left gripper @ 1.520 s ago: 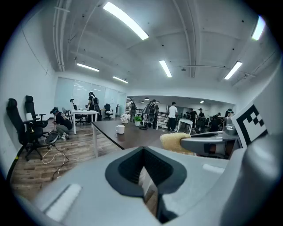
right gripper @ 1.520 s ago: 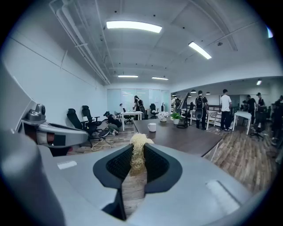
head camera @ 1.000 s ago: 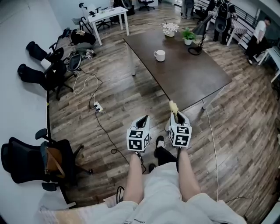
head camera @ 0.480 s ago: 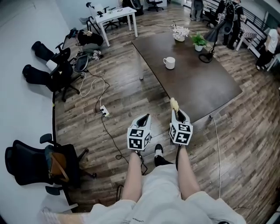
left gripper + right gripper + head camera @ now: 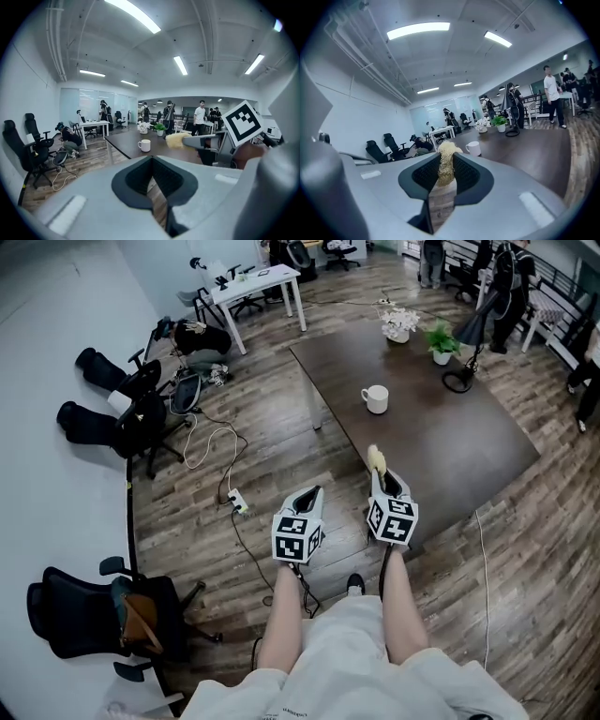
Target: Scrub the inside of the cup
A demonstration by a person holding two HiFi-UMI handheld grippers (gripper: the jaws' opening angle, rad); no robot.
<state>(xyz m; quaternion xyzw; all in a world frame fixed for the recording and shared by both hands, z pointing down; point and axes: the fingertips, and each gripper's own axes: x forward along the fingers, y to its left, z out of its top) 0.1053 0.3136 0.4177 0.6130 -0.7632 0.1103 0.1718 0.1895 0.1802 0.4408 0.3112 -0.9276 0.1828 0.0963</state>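
Progress nil, judged scrubbing not yet begun | spotted cup (image 5: 375, 398) upright on table (image 5: 469, 456), well apart from both grippers | found right gripper (image 5: 381, 476) clamped on scrubber (image 5: 374, 459) | found left gripper (image 5: 309, 492) closed, empty.

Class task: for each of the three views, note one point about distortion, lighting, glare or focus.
Head view: the wide lens bows the dark table; light is even. Left gripper view: fisheye circle, black corners; the left gripper looks soft, the white cup sharper. Right gripper view: ceiling light strips blow out white; the yellowish scrubber is soft.
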